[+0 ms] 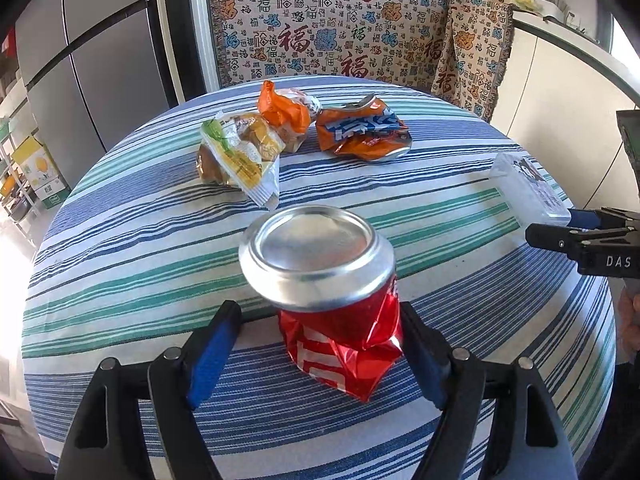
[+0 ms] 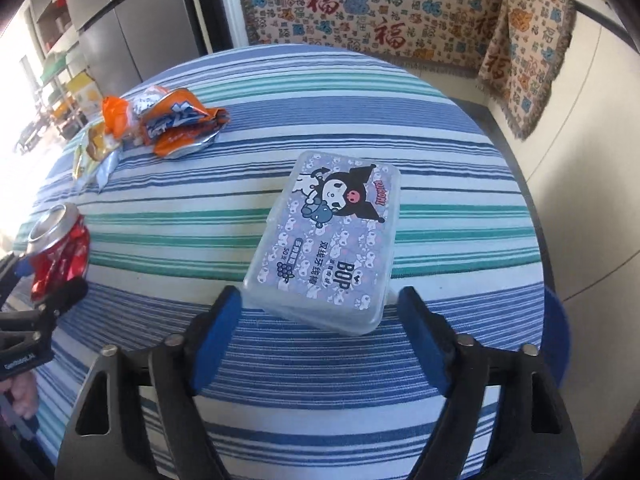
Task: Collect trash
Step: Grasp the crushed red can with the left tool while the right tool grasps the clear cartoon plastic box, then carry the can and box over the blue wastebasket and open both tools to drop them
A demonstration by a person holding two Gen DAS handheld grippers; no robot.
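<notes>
A crushed red soda can stands bottom-up near the front edge of a round table draped in a blue, green and white striped cloth, framed by the spread blue-padded jaws of the left gripper; the right pad sits against the can's crumpled side while the left pad stands clear of it. Toward the table's far edge lie more scraps: a flattened orange can, an orange wrapper just beside it and a clear bread bag touching the wrapper. Near the table's right edge a clear plastic floss-pick box (cartoon-printed lid up) lies flat, its near end between the parted pads of the right gripper, neither pad pressing it. A patterned throw covers the seat behind the table.
</notes>
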